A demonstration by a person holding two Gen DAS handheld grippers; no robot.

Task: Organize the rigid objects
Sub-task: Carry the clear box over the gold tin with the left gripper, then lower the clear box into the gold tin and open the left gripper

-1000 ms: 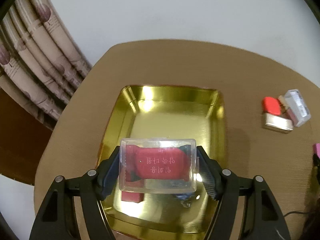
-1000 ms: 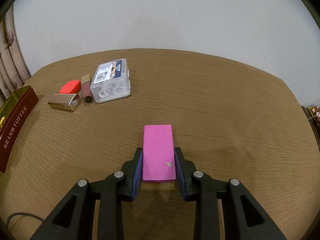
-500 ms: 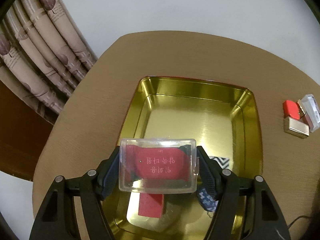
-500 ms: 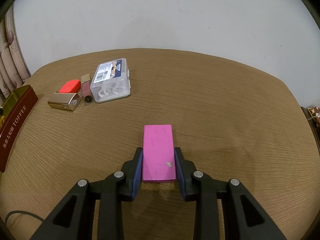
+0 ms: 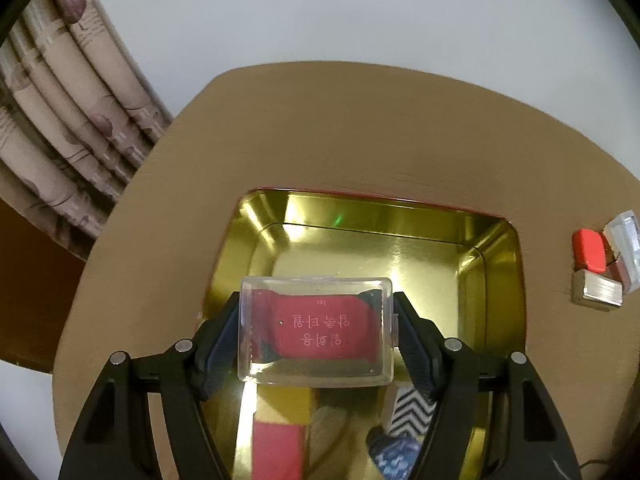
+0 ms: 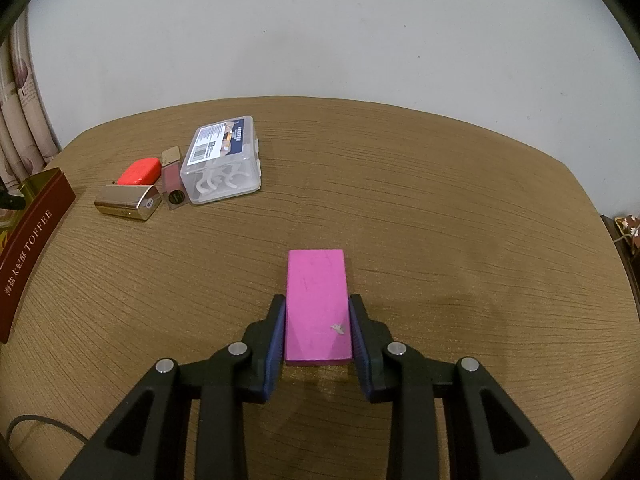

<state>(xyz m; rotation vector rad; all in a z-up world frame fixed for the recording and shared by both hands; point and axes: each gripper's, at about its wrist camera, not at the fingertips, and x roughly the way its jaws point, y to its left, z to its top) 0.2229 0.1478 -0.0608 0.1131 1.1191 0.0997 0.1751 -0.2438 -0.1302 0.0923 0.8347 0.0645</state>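
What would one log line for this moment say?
left fingers: gripping clear plastic case over gold tin | right fingers: clamped on pink block, on table

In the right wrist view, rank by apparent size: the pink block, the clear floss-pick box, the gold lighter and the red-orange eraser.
1. pink block, though it is nearest the camera, so this may mislead
2. clear floss-pick box
3. gold lighter
4. red-orange eraser, close to the lighter in size

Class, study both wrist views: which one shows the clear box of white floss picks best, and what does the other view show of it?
The right wrist view. There the clear box of floss picks lies whole on the table, label and white picks visible, beside the red eraser. The left wrist view catches only a blurred corner of it at the frame's right edge.
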